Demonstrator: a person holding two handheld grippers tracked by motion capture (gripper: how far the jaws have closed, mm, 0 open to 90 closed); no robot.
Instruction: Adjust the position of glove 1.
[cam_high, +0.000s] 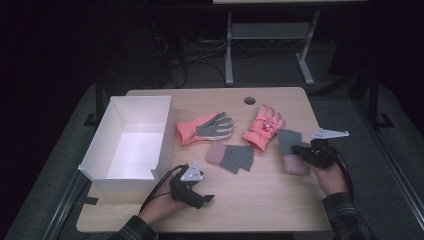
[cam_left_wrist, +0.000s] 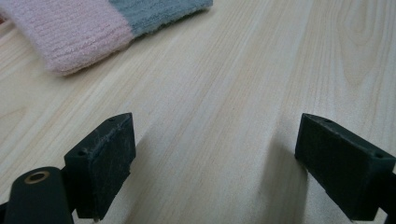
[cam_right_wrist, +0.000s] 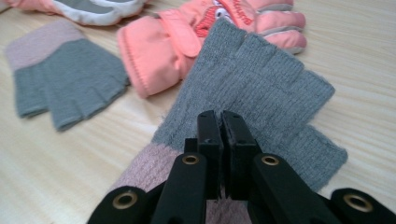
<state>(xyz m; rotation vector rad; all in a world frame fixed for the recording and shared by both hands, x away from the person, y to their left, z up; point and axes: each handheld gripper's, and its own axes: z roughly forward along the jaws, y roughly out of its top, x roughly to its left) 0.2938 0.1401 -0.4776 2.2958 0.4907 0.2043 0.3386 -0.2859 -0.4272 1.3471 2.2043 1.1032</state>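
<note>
My left tool (cam_high: 204, 198) rests nearest me on the surface (cam_high: 260, 200), just in front of the white box (cam_high: 127, 172); its jaws stand wide apart over bare wood, holding nothing. My right tool (cam_right_wrist: 219, 135) sits well to the right of the box, jaws pressed together on the near knit glove (cam_right_wrist: 261, 88) at the seam of pink cuff and grey hand — whether fabric is truly pinched I cannot confirm, but it appears so. The step in hand, I judge, is gathering gloves; the next move calls for lifting this glove clear and carrying it leftward. The second knit glove (cam_high: 231, 157) lies between tool and box, and the two coral ski gloves (cam_high: 204, 128) (cam_high: 262, 127) lie beyond. The box is empty — ample room. The surface's right edge lies near my right hand (cam_high: 332, 180).
</note>
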